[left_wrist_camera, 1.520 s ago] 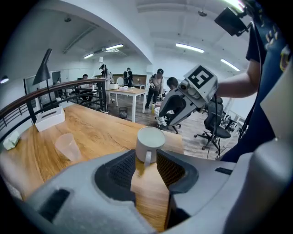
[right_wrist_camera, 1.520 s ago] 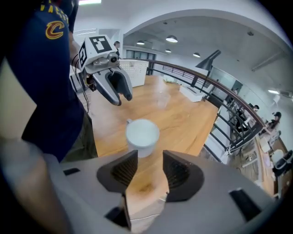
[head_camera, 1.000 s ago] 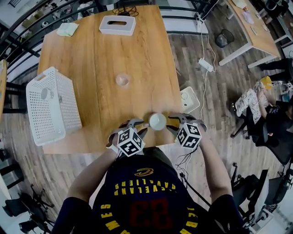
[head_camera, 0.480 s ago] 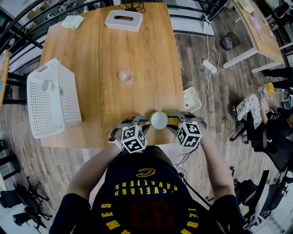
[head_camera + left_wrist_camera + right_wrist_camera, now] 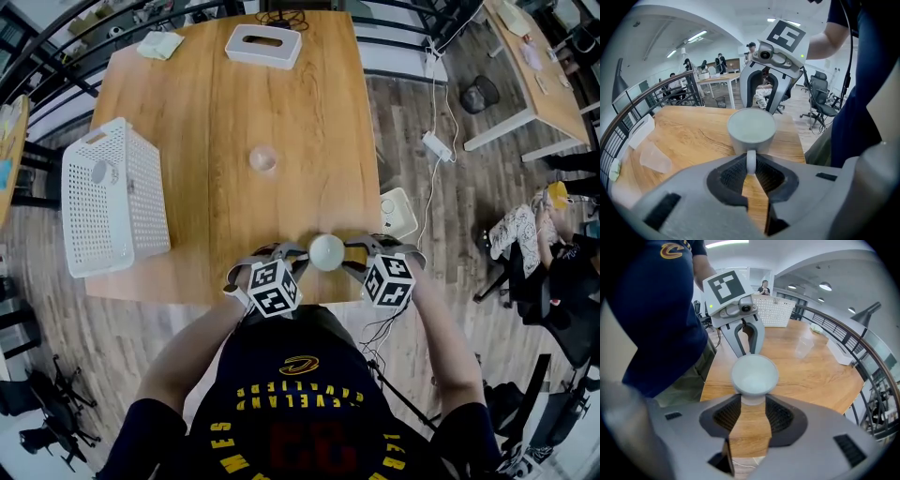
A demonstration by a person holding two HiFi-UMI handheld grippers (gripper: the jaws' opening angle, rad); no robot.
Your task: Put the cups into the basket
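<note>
Though upside down, jersey lettering: CAVALIERS

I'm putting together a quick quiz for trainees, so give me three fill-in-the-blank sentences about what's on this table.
The clear plastic cup stands on the wooden ___, not in the basket.
In the head view, the basket sits at the table's ___ edge.
The mug nearest the person is ___ in colour.
Missing words: table; left; white.

White mug, white latticed basket (on honey-brown grained table).
</note>
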